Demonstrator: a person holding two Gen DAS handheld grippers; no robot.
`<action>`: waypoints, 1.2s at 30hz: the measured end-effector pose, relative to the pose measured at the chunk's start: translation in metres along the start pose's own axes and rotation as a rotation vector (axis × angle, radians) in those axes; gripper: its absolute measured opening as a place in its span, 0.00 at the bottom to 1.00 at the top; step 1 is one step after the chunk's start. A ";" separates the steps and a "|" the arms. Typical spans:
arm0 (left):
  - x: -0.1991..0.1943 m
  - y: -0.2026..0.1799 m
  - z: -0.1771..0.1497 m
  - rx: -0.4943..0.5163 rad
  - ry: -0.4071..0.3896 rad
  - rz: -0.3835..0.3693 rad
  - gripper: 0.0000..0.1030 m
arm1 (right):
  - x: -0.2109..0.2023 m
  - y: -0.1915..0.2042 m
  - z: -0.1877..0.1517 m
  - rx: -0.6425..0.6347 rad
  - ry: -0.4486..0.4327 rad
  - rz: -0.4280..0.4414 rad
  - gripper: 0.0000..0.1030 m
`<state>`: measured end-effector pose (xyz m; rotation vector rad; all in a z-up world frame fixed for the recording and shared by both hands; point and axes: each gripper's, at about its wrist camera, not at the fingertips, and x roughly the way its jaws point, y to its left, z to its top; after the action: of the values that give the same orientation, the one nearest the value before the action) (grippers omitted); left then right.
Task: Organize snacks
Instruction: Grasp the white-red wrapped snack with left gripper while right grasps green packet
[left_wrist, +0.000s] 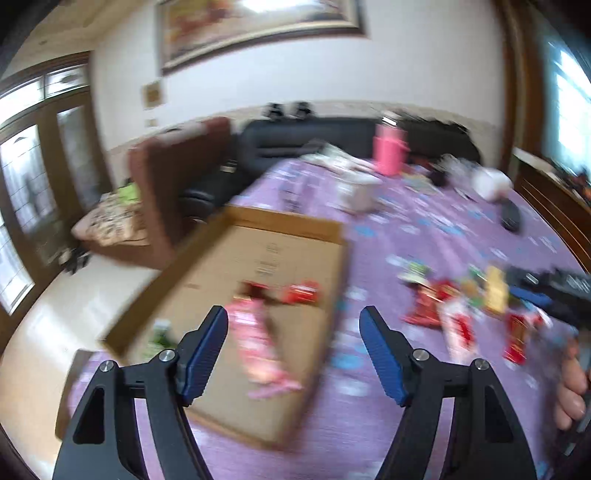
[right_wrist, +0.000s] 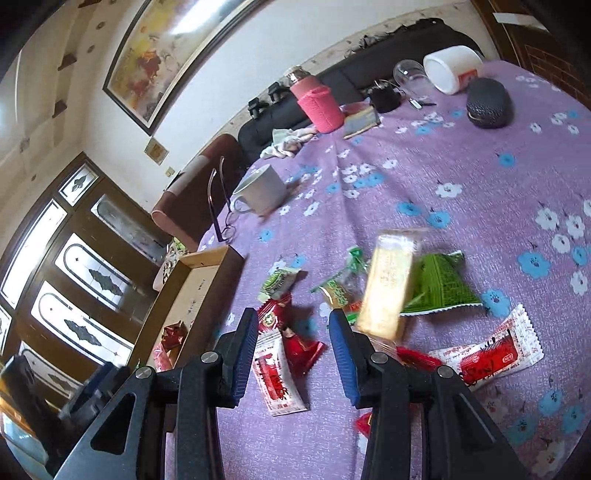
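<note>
Both tongs, left and right, gape empty; the red-and-white sachet just below the right looks light, crinkly, slippery—best pinched mid-body.

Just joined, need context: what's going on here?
A person is sorting snacks off a purple flowered tablecloth into a cardboard box. The left tool is open above the box, where a pink packet and red ones already lie. The right tool hovers open over the loose snack pile, gripping nothing.
</note>
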<state>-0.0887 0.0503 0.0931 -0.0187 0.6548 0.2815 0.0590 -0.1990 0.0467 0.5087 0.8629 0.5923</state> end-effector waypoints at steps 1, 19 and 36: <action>0.004 -0.016 -0.002 0.029 0.016 -0.035 0.71 | -0.001 -0.001 0.000 0.000 -0.002 -0.002 0.42; 0.075 -0.094 -0.014 -0.009 0.307 -0.308 0.71 | -0.017 -0.022 0.012 0.069 -0.064 -0.067 0.42; 0.106 -0.113 -0.010 0.020 0.258 -0.313 0.34 | -0.016 -0.068 0.029 0.118 -0.058 -0.337 0.49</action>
<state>0.0157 -0.0324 0.0132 -0.1385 0.8985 -0.0309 0.0924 -0.2645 0.0286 0.4716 0.9079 0.2189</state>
